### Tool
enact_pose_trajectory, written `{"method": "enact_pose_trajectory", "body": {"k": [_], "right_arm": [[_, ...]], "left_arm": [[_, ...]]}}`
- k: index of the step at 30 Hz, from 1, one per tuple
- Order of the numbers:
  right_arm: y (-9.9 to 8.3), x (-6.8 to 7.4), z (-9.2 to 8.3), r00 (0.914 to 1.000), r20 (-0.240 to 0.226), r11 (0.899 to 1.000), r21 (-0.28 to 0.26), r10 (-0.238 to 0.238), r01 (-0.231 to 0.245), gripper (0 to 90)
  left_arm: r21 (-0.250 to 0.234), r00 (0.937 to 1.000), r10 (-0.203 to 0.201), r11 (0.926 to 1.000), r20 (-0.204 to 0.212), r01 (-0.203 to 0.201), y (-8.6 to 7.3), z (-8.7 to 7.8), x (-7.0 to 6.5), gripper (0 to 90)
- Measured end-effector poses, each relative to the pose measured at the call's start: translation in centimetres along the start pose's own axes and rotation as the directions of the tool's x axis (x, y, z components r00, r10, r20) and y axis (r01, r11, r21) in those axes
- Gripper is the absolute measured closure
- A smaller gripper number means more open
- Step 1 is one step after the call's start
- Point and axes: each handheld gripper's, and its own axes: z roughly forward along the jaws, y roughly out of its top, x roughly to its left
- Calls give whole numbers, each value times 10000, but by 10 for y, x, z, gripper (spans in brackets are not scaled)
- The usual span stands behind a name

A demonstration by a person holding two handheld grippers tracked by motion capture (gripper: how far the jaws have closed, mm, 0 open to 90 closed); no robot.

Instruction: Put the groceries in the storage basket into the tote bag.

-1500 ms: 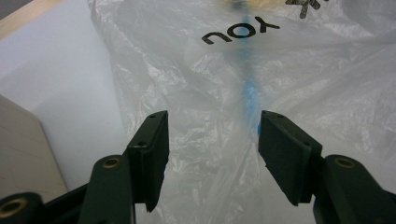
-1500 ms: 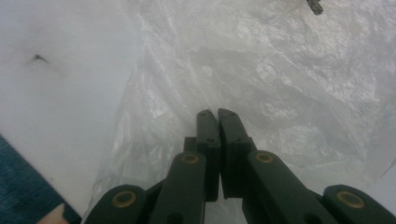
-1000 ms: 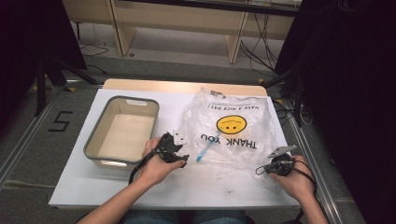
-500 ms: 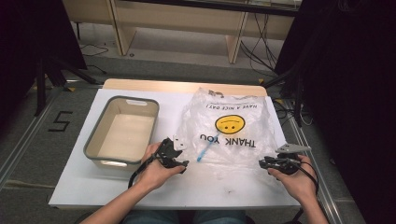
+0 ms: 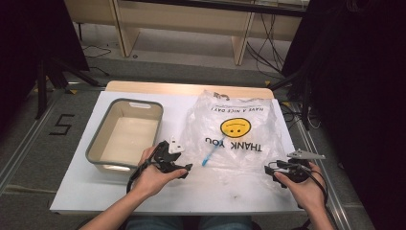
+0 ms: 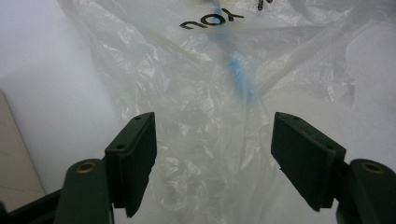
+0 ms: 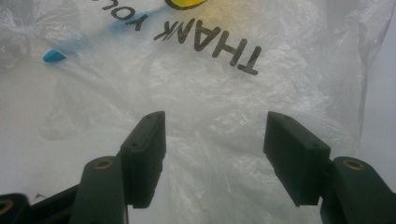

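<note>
near edge: left gripper and right gripper both stood with jaws spread, having just been opening, nothing pinched; bag film lay under each gap. one bag lay flat on the table, its near hem running across between the two grippers, just ahead of both. inside it, one blue stick, long axis slanting away, lay nearer the left gripper. farther left, one bin, no contents seen.
</note>
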Motion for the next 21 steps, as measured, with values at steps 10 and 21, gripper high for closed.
{"method": "enact_pose_trajectory", "body": {"k": [10,21], "right_arm": [[1,5,6,9999,-123,10000,-6,-53,53,392],[0,3,5,10000,-25,10000,-35,-65,65,393]], "left_arm": [[-27,9998,-179,9998,-71,179,-5,0,4,289],[-71,9998,-136,9999,-151,135,-5,1,4,289]]}}
